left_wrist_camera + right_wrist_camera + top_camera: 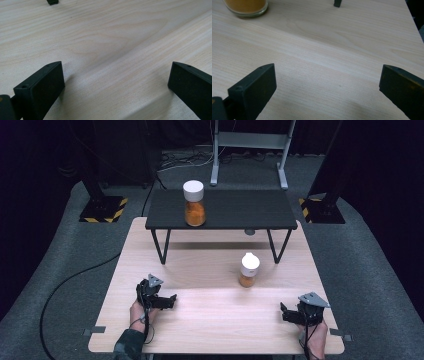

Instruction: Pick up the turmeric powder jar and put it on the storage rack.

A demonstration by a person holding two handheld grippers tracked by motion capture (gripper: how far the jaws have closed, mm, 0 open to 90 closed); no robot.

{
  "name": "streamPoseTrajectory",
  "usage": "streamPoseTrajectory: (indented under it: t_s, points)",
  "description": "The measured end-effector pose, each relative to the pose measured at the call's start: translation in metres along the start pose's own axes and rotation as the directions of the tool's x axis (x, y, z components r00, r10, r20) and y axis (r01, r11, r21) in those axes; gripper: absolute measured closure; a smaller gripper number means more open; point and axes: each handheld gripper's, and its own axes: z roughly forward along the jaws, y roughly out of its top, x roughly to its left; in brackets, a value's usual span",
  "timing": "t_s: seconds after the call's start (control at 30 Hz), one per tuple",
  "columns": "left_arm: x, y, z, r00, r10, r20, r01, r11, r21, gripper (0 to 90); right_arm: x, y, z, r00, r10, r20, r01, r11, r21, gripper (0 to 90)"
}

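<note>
While both hands rest on the wooden table, the left gripper has its 2 jaws spread wide. In the left gripper view the 2 black jaws stand far apart at the bottom corners, and only bare wood lies between them; they hold nothing. The right gripper is the same: in the right gripper view its 2 jaws are spread wide over bare wood and pinch nothing. I cannot tell if the jaws touch the table surface or stay just above it.

The small jar is the thing nearest to the grippers. It stands upright on the table, with a white lid and orange content. I take this jar as landmark. The right gripper is near it, toward the person's edge and to the right side. The left gripper is well apart from it, on the left side and also closer to the person. In the right gripper view the glass bottom of the jar shows at the top left.

Beyond the jar stands a low black shelf on thin legs. On this shelf, further back and to the left of the small jar, stands a bigger jar with white lid and orange content.

No label or writing can be read on the jars or on the grippers.
</note>
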Motion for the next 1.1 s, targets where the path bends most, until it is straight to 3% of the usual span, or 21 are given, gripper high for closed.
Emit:
streamPoseTrajectory:
  t_s: [0.1,0.17,0.23,0.37,0.5,0.8,1.03,1.1]
  points:
    - [0.0,0.0,0.0,1.0,0.0,-0.001,0.0,1.0,-0.001,0.2,-0.001,0.005,0.001,0.9998,0.005,-0.019,-0.004,1.0,0.019,0.0]
    - [-0.001,0.0,0.0,1.0,0.002,-0.003,-0.002,1.0,-0.003,0.3,-0.006,0.011,0.003,0.9965,0.002,-0.084,0.0,1.0,0.02,0.0]
    - [-0.005,0.0,0.0,0.9997,0.014,-0.02,-0.014,0.9999,-0.007,0.3,0.001,0.023,0.006,0.9931,-0.034,-0.112,0.034,0.999,0.004,0.0]
    - [-0.014,-0.002,0.001,0.9984,0.033,-0.046,-0.034,0.9992,-0.022,0.3,0.006,0.041,0.017,0.9831,-0.046,-0.177,0.039,0.998,-0.041,0.0]
    - [-0.007,0.001,0.002,0.9997,0.014,-0.02,-0.014,0.9999,-0.009,0.4,0.018,0.064,0.038,0.9711,-0.088,-0.222,0.078,0.995,-0.055,0.0]
    - [-0.002,0.002,0.002,1.0,0.005,0.0,-0.005,1.0,0.0,0.3,0.03,0.087,0.084,0.9477,-0.105,-0.301,0.083,0.993,-0.085,0.0]
    - [-0.002,0.002,0.002,1.0,0.005,0.001,-0.005,1.0,0.0,0.3,0.032,0.091,0.101,0.9426,-0.101,-0.318,0.071,0.992,-0.105,0.0]
    - [-0.002,0.002,0.002,1.0,0.005,0.0,-0.005,1.0,0.0,0.3,0.031,0.09,0.103,0.9411,-0.099,-0.323,0.067,0.992,-0.11,5.4]
